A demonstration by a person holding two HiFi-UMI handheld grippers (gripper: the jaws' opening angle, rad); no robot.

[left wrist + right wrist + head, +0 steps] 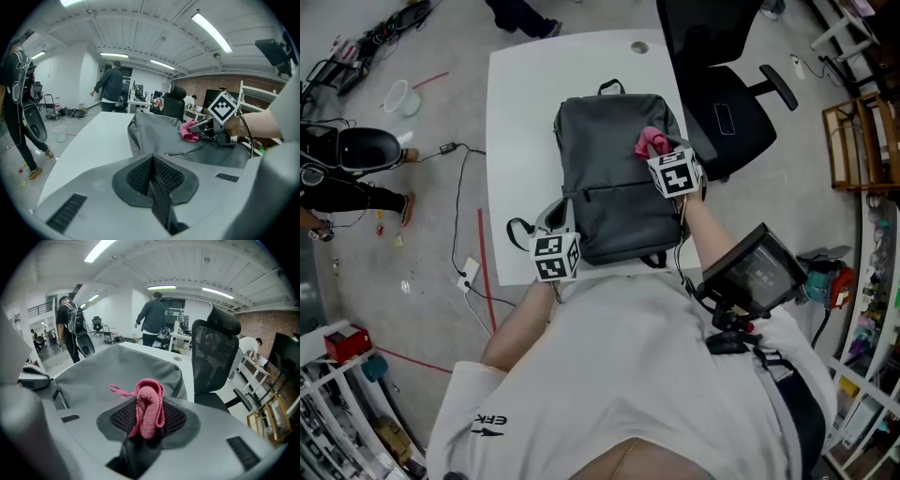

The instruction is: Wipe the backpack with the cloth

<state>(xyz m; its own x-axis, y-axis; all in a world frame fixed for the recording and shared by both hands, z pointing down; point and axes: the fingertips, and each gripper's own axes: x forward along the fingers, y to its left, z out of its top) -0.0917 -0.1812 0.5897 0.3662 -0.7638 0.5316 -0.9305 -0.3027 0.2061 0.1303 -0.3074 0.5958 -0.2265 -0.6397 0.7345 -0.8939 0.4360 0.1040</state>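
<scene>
A dark grey backpack (614, 202) lies flat on the white table (520, 122). My right gripper (661, 152) rests on its upper right part, shut on a pink cloth (651, 141). In the right gripper view the cloth (149, 408) hangs bunched between the jaws, with the backpack (112, 371) just beyond. My left gripper (551, 220) sits at the backpack's lower left corner, near a strap loop (520, 232). In the left gripper view its jaws (152, 164) are closed together with nothing visible between them. The backpack (154, 131) and the cloth (189, 130) show ahead.
A black office chair (722, 103) stands against the table's right edge. A person in dark clothes (110, 86) stands beyond the table's far end. Another person (347, 155) is at the left, with cables (464, 216) on the floor. Shelves (862, 141) line the right side.
</scene>
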